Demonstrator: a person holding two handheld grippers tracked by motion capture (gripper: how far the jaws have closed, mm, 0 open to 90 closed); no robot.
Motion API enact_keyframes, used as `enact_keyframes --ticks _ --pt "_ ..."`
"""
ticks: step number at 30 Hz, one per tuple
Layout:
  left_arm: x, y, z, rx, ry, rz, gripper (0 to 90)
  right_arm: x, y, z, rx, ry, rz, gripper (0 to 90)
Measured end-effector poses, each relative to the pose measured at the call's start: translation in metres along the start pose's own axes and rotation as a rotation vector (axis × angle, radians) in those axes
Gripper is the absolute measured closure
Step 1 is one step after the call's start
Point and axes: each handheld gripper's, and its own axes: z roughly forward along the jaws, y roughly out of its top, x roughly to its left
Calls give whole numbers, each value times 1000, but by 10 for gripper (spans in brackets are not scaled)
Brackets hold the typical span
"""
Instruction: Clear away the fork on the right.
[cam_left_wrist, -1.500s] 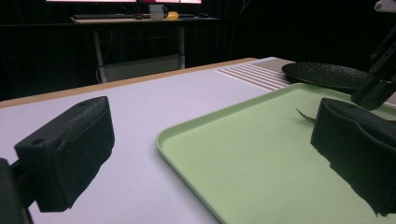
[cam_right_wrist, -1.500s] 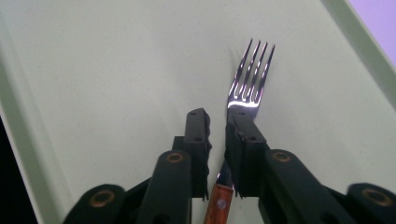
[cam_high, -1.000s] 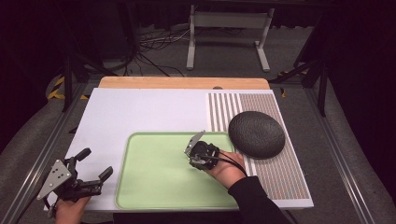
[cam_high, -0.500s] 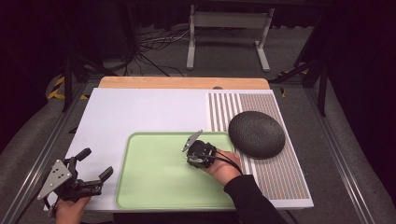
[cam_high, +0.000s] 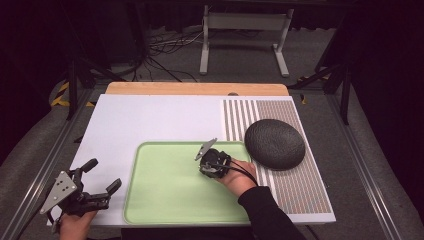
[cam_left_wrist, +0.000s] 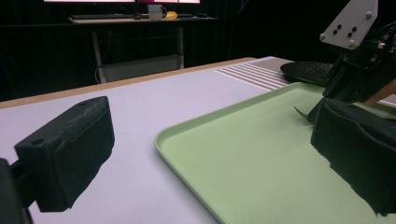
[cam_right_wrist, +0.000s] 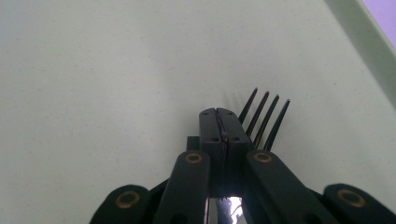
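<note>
While clamped in the right hand-held gripper (cam_right_wrist: 223, 128), black four-tined fork (cam_right_wrist: 264, 120), over green tray (cam_high: 165, 200), left hand-held gripper (cam_high: 102, 176) jaws apart.

High view looks down; both gripper views share the green tray (cam_high: 165, 200) close-up.

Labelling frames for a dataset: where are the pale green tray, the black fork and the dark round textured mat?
Pale green tray (cam_high: 165, 200), high view, bare floor.
Black fork (cam_right_wrist: 266, 120), right gripper view, tines.
Dark round textured mat (cam_high: 274, 143), high view, centre.

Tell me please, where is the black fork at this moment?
The black fork is clamped in the right gripper, its tines just over the green tray, near the tray's far right corner, left of the dark round lid.
</note>
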Motion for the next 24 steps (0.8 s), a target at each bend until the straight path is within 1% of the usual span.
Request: enact_keyframes --ticks 7,8,14,18,19,24 --pt "0 0 0 0 1 0 3 -6 -3 -1 -1 -21 17 900" --pt "0 0 0 0 1 -1 3 -9 -4 -1 -1 -28 31 900" --pt "0 0 0 0 1 1 3 -16 -7 -2 -6 -51 46 900" --pt "0 0 0 1 0 0 2 -19 -10 -4 -5 -64 69 900" --pt "0 0 0 0 1 1 2 -21 -10 -4 -8 -67 65 900" --pt "0 0 0 2 1 -1 2 -27 -15 -6 -3 -87 87 900"
